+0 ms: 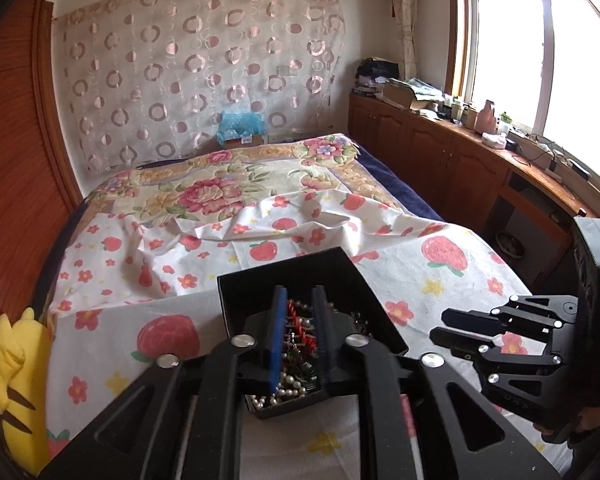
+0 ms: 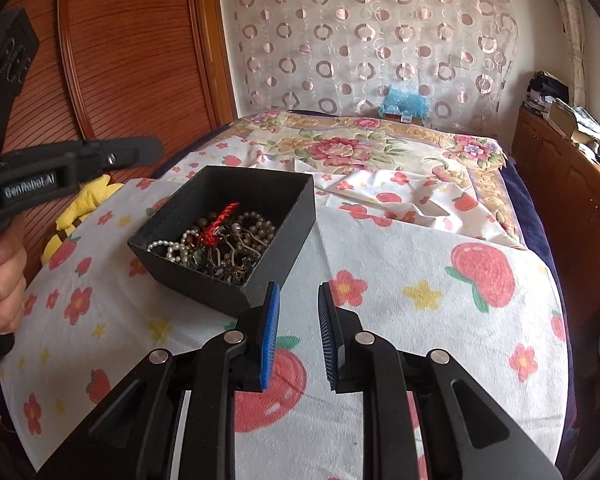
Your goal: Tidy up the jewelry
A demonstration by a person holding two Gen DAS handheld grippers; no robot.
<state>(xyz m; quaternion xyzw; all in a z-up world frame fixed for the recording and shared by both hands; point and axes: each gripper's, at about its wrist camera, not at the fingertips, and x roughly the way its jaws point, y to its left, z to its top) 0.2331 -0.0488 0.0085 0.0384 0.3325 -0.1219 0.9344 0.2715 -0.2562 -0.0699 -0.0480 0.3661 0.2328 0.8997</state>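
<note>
Risk: snagging | my left hand-held gripper (image 1: 298, 336) hovered slightly parted over the black box (image 2: 300, 200) on the bed's fruit-print cloth (image 2: 400, 248), gripping nothing | tangled pearl strand (image 2: 172, 249) and red cord (image 2: 220, 220) could drag others out | right hand-held gripper (image 2: 298, 336) stood empty, ajar.

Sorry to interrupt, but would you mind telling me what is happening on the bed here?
A person is sorting jewelry with a handheld gripper in each hand. A black box sits on the fruit-print cloth, holding a tangle of pearl strands, dark beads and a red cord. The left gripper points into the box, jaws slightly apart and gripping nothing. The right gripper hovers beside the box, open and empty.
</note>
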